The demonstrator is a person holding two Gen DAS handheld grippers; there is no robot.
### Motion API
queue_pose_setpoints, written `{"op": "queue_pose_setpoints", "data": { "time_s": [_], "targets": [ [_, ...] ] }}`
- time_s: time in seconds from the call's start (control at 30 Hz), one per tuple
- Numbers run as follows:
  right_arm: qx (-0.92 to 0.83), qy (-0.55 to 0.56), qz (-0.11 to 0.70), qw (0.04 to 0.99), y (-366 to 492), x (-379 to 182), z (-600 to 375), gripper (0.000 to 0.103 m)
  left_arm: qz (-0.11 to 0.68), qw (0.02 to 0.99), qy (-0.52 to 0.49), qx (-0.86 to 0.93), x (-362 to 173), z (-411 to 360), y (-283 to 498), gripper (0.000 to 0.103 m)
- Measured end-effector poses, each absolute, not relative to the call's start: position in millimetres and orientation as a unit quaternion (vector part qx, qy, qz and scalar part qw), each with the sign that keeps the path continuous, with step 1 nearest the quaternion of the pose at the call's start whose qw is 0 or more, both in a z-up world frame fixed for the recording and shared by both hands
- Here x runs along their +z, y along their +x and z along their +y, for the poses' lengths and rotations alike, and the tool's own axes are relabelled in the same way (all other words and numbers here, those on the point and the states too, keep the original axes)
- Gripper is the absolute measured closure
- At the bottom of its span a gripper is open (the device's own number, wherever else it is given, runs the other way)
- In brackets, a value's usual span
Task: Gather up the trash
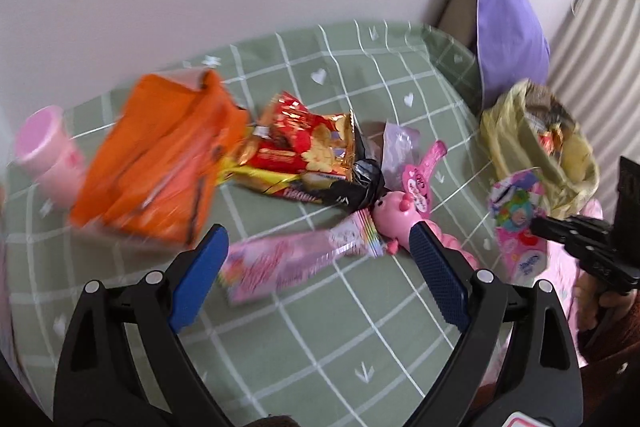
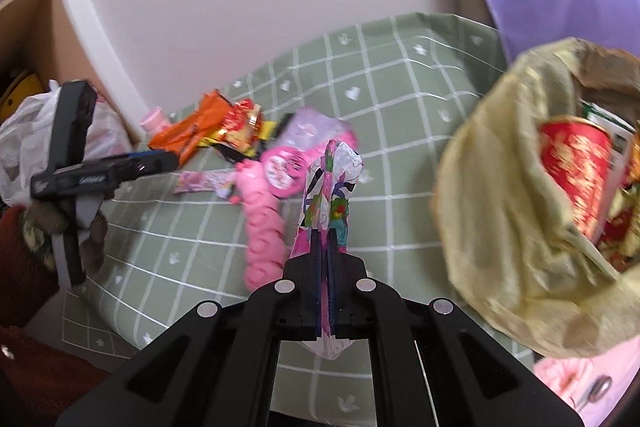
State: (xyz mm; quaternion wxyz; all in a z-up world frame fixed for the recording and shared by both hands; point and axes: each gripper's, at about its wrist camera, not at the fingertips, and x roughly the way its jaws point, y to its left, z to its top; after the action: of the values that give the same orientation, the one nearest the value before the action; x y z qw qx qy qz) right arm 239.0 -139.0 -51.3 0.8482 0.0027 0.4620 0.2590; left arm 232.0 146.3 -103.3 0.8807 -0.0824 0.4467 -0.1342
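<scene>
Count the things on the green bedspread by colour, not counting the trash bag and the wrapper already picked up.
Orange: 1, the bag
Red and gold: 1, the snack packet
Pink: 3, the cup, the toy, the long wrapper
Black: 1, the crumpled wrapper
Total: 6

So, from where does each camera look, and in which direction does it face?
Left wrist: sits on the left hand-held gripper, facing down over its open blue fingers at wrappers on the green checked cloth; the right hand-held gripper shows at right.
Right wrist: sits on the right hand-held gripper, shut on a colourful wrapper, facing the yellow trash bag.
Shared: cloth, pink toy, orange bag, trash bag.
</scene>
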Motion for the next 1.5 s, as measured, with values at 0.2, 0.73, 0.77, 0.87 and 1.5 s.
{"op": "queue_pose_setpoints", "data": {
  "time_s": [0.2, 0.73, 0.77, 0.87, 1.5],
  "targets": [
    [0.234, -0.002, 0.485, 0.843, 236.7, -65.4, -159.2, 0.098, 0.481, 0.865, -0.061, -0.132, -126.6, 141.4, 251.6, 0.016],
    [0.263, -0.012, 0.484, 0.834, 239.7, -76.7, -132.4, 0.098, 0.458, 0.871, -0.073, -0.163, -107.6, 131.4, 209.4, 0.016],
    [0.264, -0.016, 0.484, 0.834, 237.9, -76.5, -131.6, 0.098, 0.459, 0.871, -0.065, -0.161, -107.8, 132.6, 218.8, 0.016],
    [0.263, -0.024, 0.488, 0.832, 230.9, -75.8, -133.6, 0.098, 0.47, 0.868, -0.034, -0.155, -117.1, 131.6, 241.7, 0.016],
    [0.271, 0.006, 0.5, 0.822, 201.9, -91.7, -160.2, 0.048, 0.493, 0.84, -0.111, -0.197, -122.9, 108.2, 184.1, 0.016]
  ]
}}
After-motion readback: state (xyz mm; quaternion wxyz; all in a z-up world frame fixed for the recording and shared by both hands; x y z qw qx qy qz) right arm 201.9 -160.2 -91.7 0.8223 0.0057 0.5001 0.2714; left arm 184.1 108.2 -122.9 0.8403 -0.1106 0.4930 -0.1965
